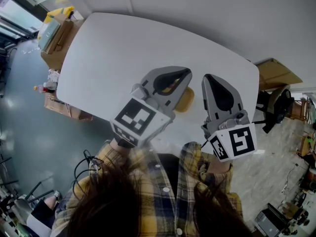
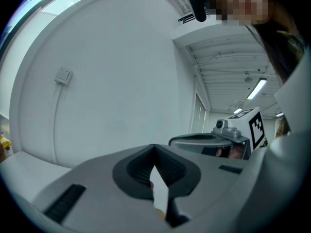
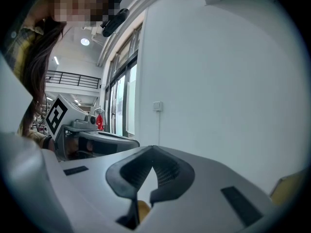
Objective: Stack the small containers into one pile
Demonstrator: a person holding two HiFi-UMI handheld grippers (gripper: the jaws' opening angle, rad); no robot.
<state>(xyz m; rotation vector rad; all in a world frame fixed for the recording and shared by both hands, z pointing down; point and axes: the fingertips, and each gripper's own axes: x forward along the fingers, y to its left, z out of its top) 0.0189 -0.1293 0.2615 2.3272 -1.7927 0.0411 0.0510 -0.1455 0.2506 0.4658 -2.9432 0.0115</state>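
Note:
A yellow-orange small container (image 1: pixel 185 100) sits on the white table (image 1: pixel 113 53), mostly hidden under my left gripper (image 1: pixel 187 72); how many containers lie there I cannot tell. The left gripper's jaws are shut with nothing between them, meeting at a point in the left gripper view (image 2: pixel 154 147). Just to its right, my right gripper (image 1: pixel 206 77) is shut and empty too, and in the right gripper view (image 3: pixel 153 149) its jaws touch. A sliver of orange container (image 3: pixel 142 208) shows below the right jaws, and another sliver (image 2: pixel 159 212) below the left jaws. Both grippers hang above the table's near edge.
Cardboard boxes (image 1: pixel 55 31) stand on the floor by the table's far left corner. Another box (image 1: pixel 276 73) and a dark chair (image 1: pixel 274 103) are at the right end. A plain white wall (image 2: pixel 121 81) rises behind the table. The person's plaid sleeves (image 1: pixel 197 167) fill the near side.

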